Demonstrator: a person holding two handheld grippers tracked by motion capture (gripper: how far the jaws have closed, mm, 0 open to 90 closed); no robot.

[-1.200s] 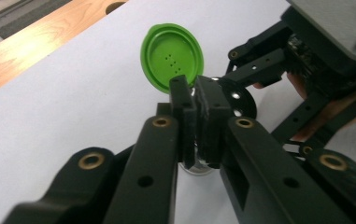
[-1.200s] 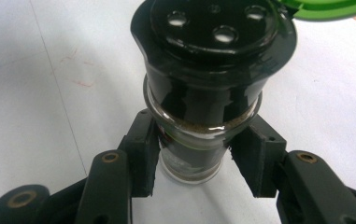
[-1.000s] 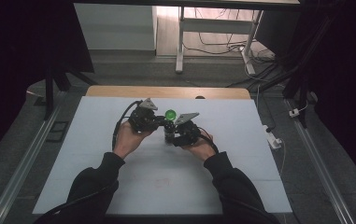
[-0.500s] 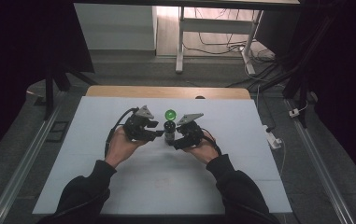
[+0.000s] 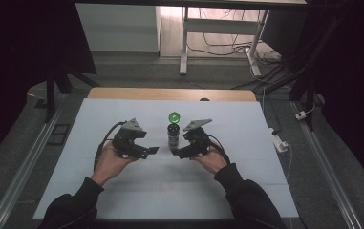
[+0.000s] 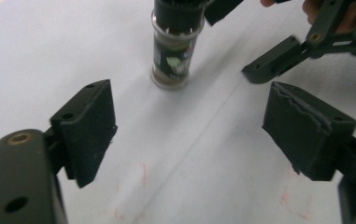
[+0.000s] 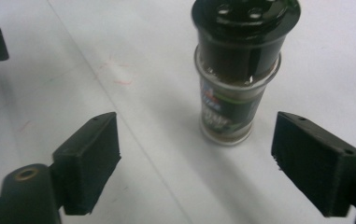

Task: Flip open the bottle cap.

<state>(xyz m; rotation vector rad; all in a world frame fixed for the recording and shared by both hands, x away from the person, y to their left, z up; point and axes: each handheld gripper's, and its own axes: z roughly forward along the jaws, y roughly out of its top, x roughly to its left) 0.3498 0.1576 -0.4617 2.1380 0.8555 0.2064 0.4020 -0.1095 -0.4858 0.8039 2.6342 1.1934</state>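
Dark-labelled spice jar; print unreadable

The spice jar stands on the table, green lid behind it.

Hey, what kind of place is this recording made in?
Probably a lab or workshop set up for recording: a white-topped table between floor rails, loose cables on the floor, and one spice jar on the table.

One spice jar and one green cap (just behind it) on one white table.
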